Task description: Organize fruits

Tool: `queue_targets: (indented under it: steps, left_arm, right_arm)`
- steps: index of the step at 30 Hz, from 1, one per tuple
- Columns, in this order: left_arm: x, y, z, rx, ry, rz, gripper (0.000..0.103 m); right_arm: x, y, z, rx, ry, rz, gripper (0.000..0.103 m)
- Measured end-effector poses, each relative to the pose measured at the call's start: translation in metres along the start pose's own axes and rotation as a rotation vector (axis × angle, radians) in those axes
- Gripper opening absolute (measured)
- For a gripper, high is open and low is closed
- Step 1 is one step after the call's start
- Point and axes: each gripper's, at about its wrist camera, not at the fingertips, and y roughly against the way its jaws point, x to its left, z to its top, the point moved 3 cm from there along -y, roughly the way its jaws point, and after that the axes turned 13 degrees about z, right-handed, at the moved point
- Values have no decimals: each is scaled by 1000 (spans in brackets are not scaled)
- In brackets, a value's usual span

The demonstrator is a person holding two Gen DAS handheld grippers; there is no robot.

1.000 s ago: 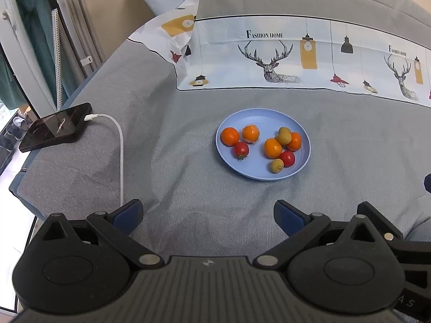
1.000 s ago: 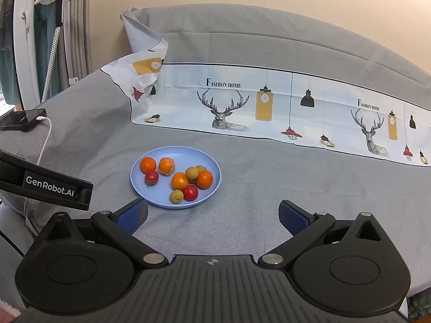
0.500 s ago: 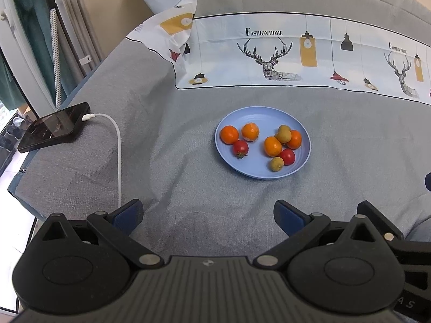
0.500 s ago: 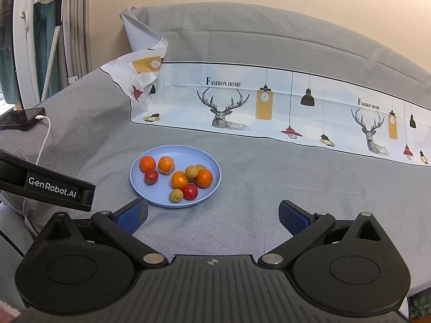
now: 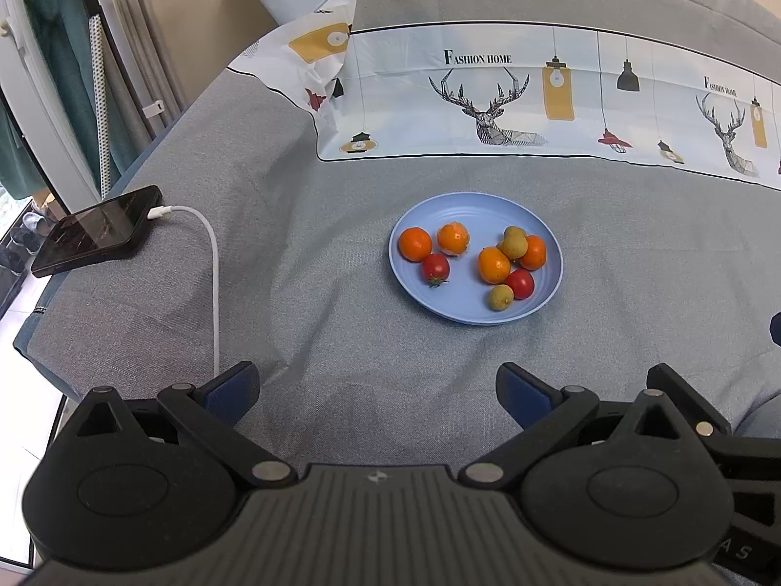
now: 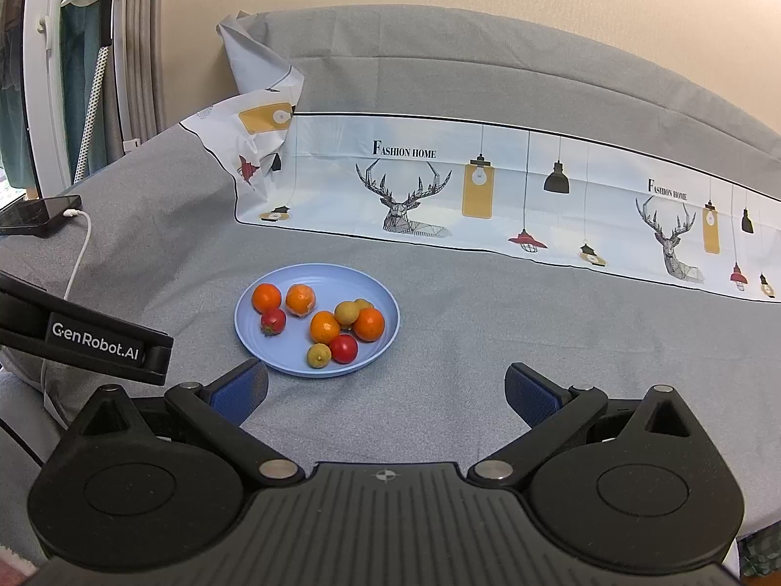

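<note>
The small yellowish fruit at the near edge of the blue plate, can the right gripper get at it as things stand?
Probably yes. The right gripper is open and empty, and only bare grey cloth lies between it and the small yellowish fruit. A tomato sits right against that fruit on the blue plate, so the fingers may nudge it.

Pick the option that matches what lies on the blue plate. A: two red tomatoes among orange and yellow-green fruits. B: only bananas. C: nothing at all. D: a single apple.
A: the blue plate holds two red tomatoes, one on the left and one on the right, beside four orange fruits such as and small yellow-green ones such as.
</note>
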Motion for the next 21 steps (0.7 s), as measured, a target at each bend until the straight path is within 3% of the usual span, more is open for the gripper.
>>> queue_targets:
  steps: [21]
  left_arm:
    - [-3,0,-1,1,-5,15,103]
  right_arm:
    - [-1,-2,1,3,-5,8,102]
